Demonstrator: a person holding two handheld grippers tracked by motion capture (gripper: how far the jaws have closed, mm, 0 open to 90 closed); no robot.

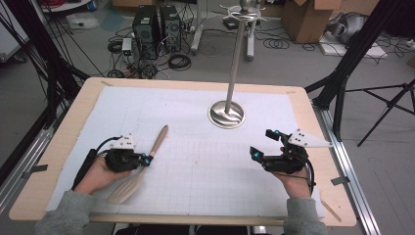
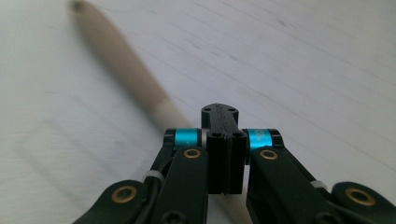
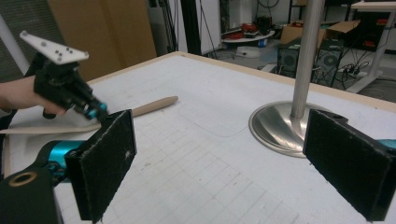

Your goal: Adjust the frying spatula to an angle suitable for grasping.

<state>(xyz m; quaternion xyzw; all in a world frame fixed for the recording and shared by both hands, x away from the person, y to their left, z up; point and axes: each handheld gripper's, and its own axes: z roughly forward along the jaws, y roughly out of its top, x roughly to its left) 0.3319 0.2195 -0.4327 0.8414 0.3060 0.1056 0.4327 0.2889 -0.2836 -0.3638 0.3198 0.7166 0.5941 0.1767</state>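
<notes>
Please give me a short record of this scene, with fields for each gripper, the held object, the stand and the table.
left gripper: jaws shut on the wooden spatula, gripping its handle
wooden spatula: slotted blade toward the person, handle tip pointing away
right gripper: jaws open, holding nothing
metal stand: upright pole on a round base, beyond the right gripper, untouched
table: wooden top covered by a white grid mat

Your right gripper (image 3: 219, 163) holds its padded jaws wide apart across the bottom of the frame. At upper left, your left gripper (image 3: 95, 112) clamps the wooden spatula (image 3: 154, 106); the steel stand's base (image 3: 275, 126) sits right of centre.
</notes>
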